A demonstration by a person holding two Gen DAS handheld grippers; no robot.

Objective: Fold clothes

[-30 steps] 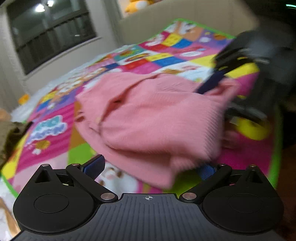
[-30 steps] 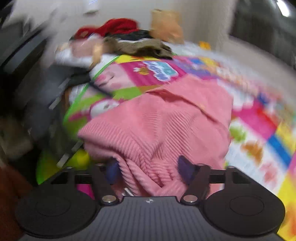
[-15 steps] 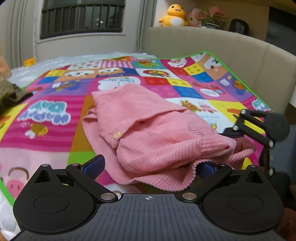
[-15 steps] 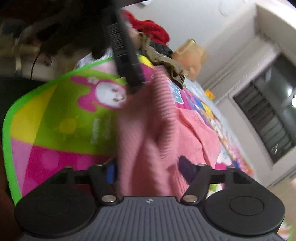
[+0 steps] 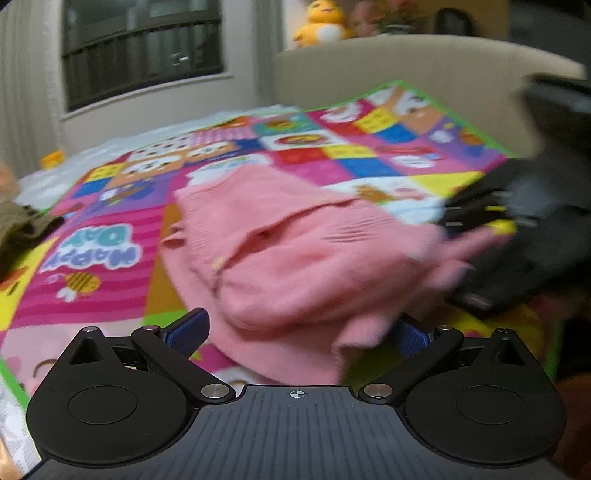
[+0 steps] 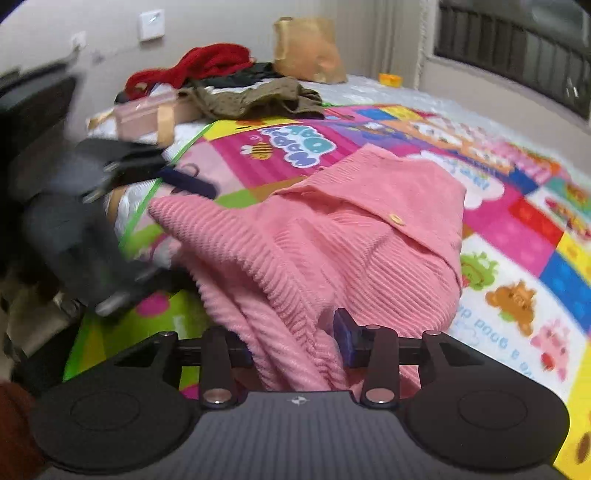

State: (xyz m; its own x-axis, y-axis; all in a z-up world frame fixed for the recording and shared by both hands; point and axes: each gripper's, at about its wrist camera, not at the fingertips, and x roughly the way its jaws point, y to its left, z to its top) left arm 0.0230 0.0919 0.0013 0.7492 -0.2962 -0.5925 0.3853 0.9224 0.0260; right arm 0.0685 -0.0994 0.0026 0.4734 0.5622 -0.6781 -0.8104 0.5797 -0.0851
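A pink ribbed knit sweater (image 5: pixel 295 251) lies bunched on a colourful play mat (image 5: pixel 110 236). My left gripper (image 5: pixel 299 332) is open, its blue pads wide apart, with the sweater's near edge lying between them. My right gripper (image 6: pixel 295 339) is shut on a fold of the sweater (image 6: pixel 332 236) and holds it off the mat. In the left wrist view the right gripper (image 5: pixel 517 229) shows blurred at the sweater's right edge. In the right wrist view the left gripper (image 6: pixel 110 206) shows blurred at the sweater's left edge.
A pile of other clothes, red (image 6: pixel 199 70), black and olive (image 6: pixel 255 96), lies at the mat's far side beside a brown paper bag (image 6: pixel 306 48). A beige sofa back (image 5: pixel 424 70) with plush toys (image 5: pixel 321 26) borders the mat. A window (image 5: pixel 140 44) is beyond.
My right gripper has closed further on the sweater and swung back to face the mat. The sweater's edge has shifted. My left gripper stays open at the hem.
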